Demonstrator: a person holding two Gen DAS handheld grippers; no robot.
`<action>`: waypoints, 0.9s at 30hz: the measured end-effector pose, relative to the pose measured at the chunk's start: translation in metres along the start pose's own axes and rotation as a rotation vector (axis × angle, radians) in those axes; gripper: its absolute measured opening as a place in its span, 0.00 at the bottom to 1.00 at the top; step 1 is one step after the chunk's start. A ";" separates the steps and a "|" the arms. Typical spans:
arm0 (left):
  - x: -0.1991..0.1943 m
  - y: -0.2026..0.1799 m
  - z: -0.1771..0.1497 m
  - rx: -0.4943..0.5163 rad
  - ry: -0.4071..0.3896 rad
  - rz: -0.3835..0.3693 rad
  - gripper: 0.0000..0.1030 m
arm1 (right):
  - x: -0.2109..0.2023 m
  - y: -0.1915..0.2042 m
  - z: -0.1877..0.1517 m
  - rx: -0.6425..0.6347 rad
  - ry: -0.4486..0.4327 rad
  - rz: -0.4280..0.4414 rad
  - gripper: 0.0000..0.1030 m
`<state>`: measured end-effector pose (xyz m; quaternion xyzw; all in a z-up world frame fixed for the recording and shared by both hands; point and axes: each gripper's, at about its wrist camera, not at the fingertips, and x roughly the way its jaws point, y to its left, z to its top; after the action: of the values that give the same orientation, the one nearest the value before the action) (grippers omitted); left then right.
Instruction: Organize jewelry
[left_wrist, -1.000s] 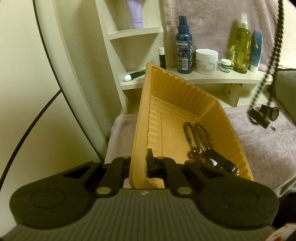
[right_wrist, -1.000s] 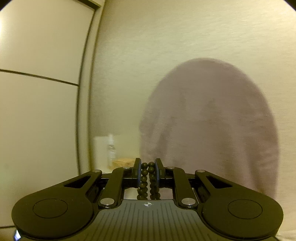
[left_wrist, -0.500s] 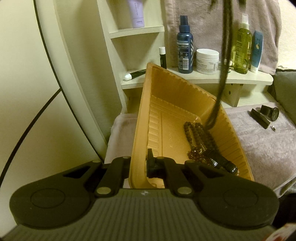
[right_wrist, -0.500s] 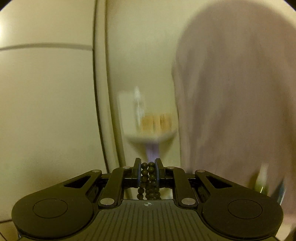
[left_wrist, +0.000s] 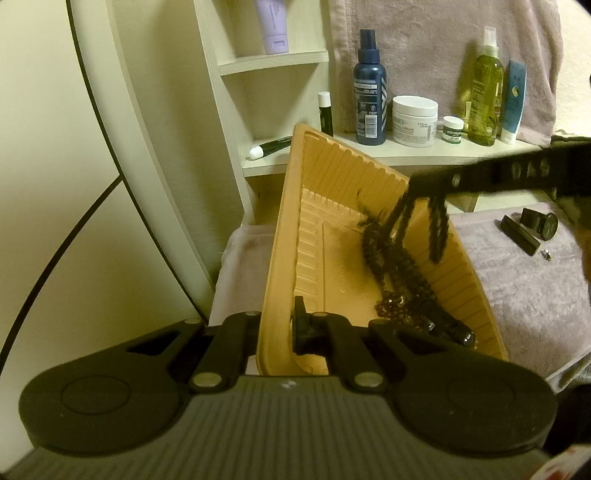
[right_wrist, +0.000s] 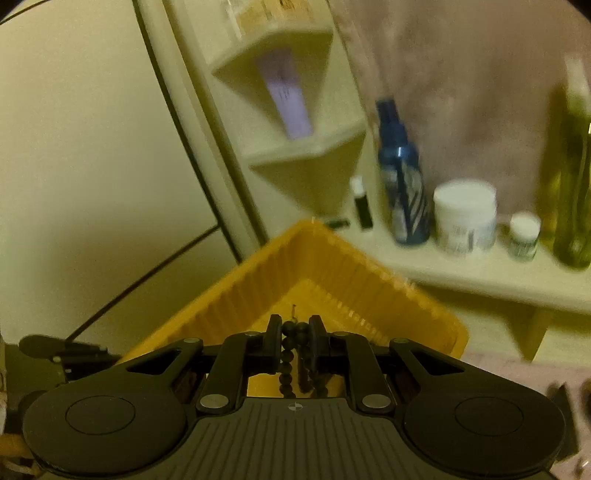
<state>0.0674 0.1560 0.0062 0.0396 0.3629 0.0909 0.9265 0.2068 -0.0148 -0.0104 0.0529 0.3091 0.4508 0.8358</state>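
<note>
My left gripper (left_wrist: 277, 328) is shut on the near rim of an orange ribbed tray (left_wrist: 284, 229), which it holds tilted. Dark bead strands (left_wrist: 399, 273) and a clump of brown beads (left_wrist: 391, 310) lie along the tray's lower right side. From the right, my right gripper (left_wrist: 417, 184) reaches over the tray, shut on a black bead necklace (left_wrist: 437, 229). The necklace's loops hang down into the tray. In the right wrist view the necklace (right_wrist: 288, 354) runs between the closed fingers of that gripper (right_wrist: 295, 332), above the tray's far corner (right_wrist: 332, 266).
A pale shelf (left_wrist: 388, 155) behind the tray carries a blue spray bottle (left_wrist: 370, 99), a white jar (left_wrist: 414, 120) and a yellow-green bottle (left_wrist: 484, 92). A lavender tube (left_wrist: 272, 26) stands higher up. Small black pieces (left_wrist: 532, 229) lie on the pinkish towel (left_wrist: 517, 295).
My right gripper has come down and tipped forward with the necklace, from facing the wall to over the tray. The hanging strand moved from the right edge into the tray. The left gripper stayed still.
</note>
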 end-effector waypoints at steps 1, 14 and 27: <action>0.000 0.000 0.000 0.000 0.000 0.000 0.04 | 0.001 -0.001 -0.004 0.011 0.011 0.007 0.14; 0.001 0.000 -0.001 -0.004 -0.002 -0.001 0.04 | -0.051 -0.015 -0.022 0.058 -0.099 -0.129 0.48; -0.001 -0.002 -0.001 0.002 -0.005 0.004 0.04 | -0.121 -0.036 -0.084 0.085 -0.159 -0.428 0.48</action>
<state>0.0659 0.1540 0.0060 0.0414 0.3605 0.0925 0.9272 0.1366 -0.1476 -0.0348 0.0565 0.2650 0.2444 0.9311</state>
